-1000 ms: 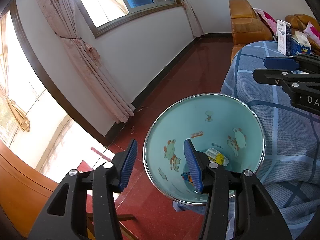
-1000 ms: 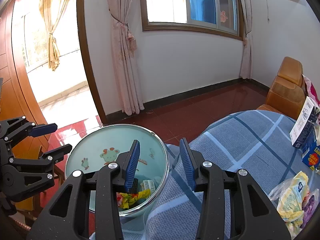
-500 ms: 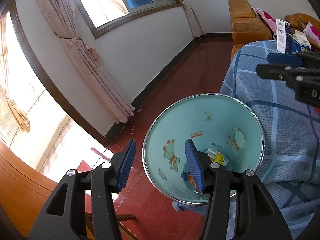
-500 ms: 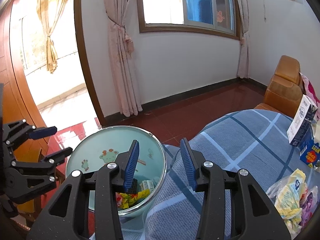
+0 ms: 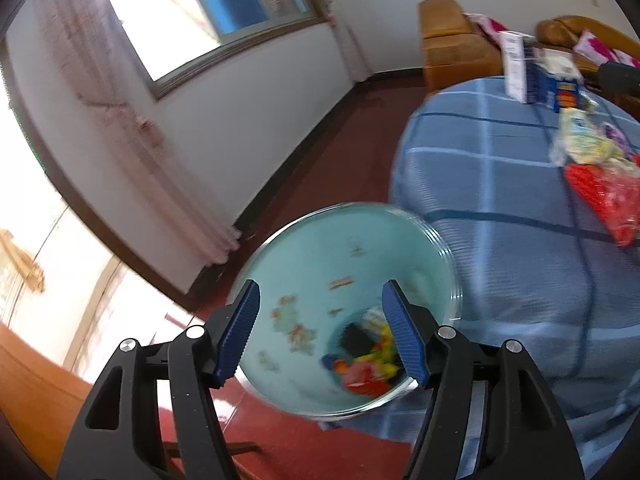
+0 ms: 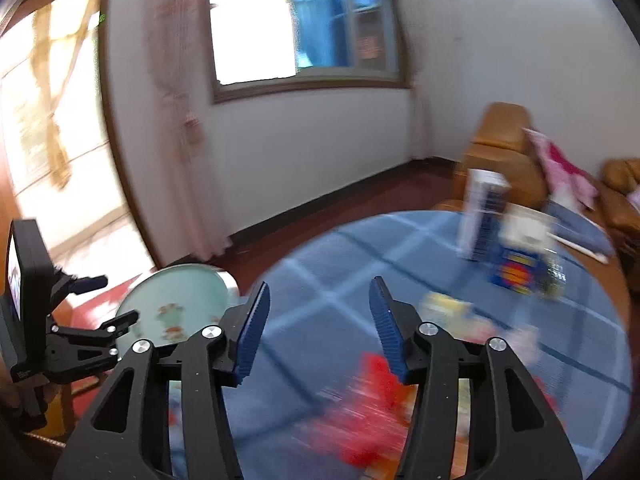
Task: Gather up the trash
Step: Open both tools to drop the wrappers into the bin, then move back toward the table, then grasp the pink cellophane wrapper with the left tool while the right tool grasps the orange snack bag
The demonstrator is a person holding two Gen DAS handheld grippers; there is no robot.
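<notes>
red wrapper below right tongs, apart

A dark red polished floor is seen below a white wall. A wood-framed window is flanked by a pale pink curtain. An orange-brown leather sofa is partly covered by a pink cloth.
</notes>
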